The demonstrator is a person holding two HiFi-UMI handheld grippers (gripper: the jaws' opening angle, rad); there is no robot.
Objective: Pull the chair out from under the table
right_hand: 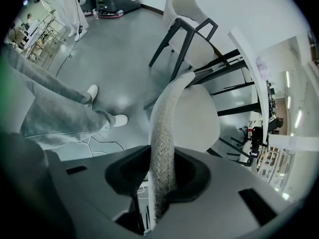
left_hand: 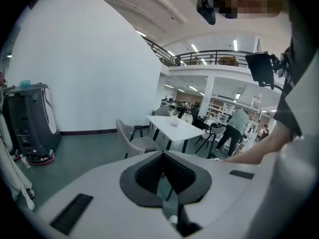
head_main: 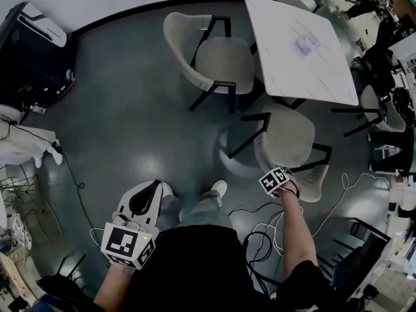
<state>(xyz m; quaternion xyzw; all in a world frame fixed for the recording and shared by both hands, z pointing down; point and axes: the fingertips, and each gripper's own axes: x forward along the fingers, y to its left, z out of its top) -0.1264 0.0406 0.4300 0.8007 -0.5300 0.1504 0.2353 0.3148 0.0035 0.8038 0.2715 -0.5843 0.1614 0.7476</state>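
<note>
The beige chair [head_main: 289, 138] with black legs stands at the near edge of the white table [head_main: 286, 64], its seat mostly out from beneath the top. My right gripper [head_main: 289, 188] points steeply down over the curved backrest [head_main: 313, 182] and is shut on it. In the right gripper view the woven backrest rim [right_hand: 163, 128] fills the gap between the jaws of that gripper [right_hand: 163, 176], with the seat [right_hand: 199, 118] beyond. My left gripper [head_main: 156, 187] hangs over bare floor to the left, shut and holding nothing; its view shows the gripper [left_hand: 162, 156] facing the distant table [left_hand: 174, 126].
A second beige chair [head_main: 218, 60] sits at the table's left side, and more chairs [head_main: 380, 106] stand to the right. A small clear object [head_main: 309, 43] lies on the table. Cables [head_main: 263, 223] trail on the floor by my feet [head_main: 218, 188]. A black machine [head_main: 32, 44] stands far left.
</note>
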